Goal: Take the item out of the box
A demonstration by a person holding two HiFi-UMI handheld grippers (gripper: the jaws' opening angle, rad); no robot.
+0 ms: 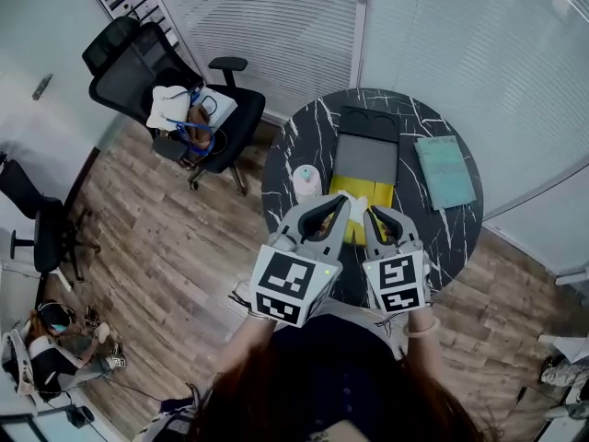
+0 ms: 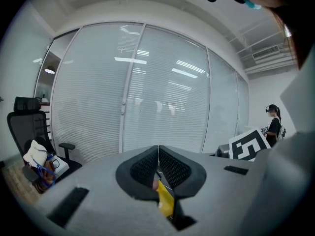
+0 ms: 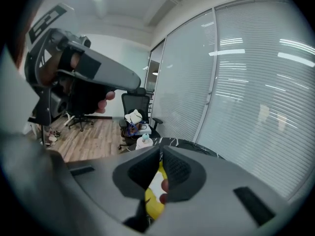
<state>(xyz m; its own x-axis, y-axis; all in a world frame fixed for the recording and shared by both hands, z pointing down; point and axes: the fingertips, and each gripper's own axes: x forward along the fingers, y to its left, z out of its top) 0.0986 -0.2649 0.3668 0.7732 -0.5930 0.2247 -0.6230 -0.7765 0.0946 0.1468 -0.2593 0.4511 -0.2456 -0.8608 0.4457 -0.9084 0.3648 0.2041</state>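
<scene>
Both grippers clamped a yellow item (image 1: pixel 348 190) over a round black marble table (image 1: pixel 313 136) in a glass-walled office. The left gripper (image 1: pixel 336 208) and right gripper (image 1: pixel 377 217) pointed away from the person, side by side and near each other. The item sat between them, just in front of an open grey box (image 1: pixel 365 159) at the table's middle. It lay at the box's near edge, outside the grey hollow. Whether it touched the table could not be told.

In the left gripper view, the left gripper (image 2: pixel 158 154) had its ribbed jaws pressed together at the tips, with the item (image 2: pixel 166 203) caught lower down between them. In the right gripper view, the right gripper (image 3: pixel 161 156) had its jaws drawn close on the item (image 3: pixel 153 200), which showed yellow with a white patch.

A small white container (image 1: pixel 307 180) stood left of the box, near the table's edge. A teal book (image 1: pixel 444 171) lay to the right, well apart from the grippers. A black chair (image 1: pixel 175 81) piled with a white hat and other things stood on the wood floor beyond the table, against the blinds. The chair (image 2: pixel 29 127) also showed at the left gripper view's left edge. A person in black (image 2: pixel 272 127) stood far off at its right.
</scene>
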